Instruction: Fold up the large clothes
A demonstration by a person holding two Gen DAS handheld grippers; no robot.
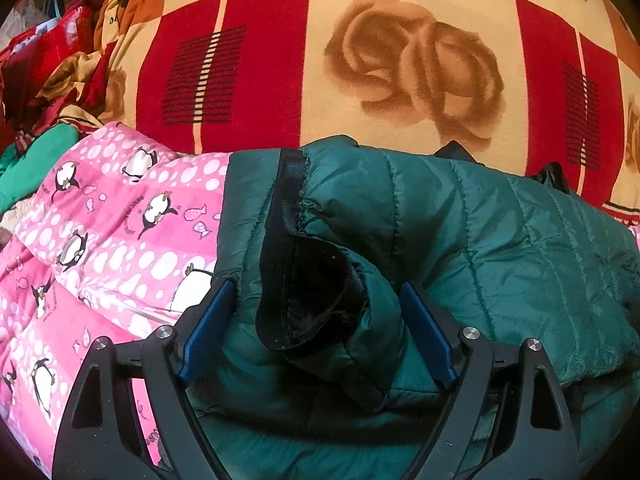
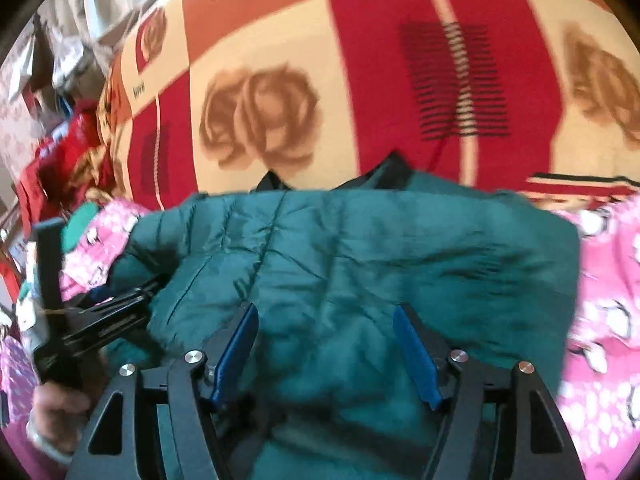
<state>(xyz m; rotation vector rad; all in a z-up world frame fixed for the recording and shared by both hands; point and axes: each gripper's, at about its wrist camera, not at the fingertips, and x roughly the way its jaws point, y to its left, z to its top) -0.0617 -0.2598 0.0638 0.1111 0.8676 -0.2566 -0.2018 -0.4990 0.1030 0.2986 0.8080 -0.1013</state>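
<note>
We see the green jacket (image 1: 460,240) lying bunched on the pink penguin quilt (image 1: 112,220), with the red rose blanket (image 1: 360,60) beyond it. Our left gripper (image 1: 316,304) is spread wide, its 2 blue pads (image 1: 208,328) flanking the black-lined cuff (image 1: 312,292) without clamping it. Our right gripper (image 2: 326,334) also gapes over the jacket (image 2: 360,248), holding nothing, though that view is blurred; the left gripper (image 2: 100,316) shows there at the jacket's left edge.

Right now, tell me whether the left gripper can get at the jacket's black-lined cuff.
Probably yes: the left gripper is open, and the black-lined cuff of the green jacket lies between its blue pads, nothing covering it.
</note>
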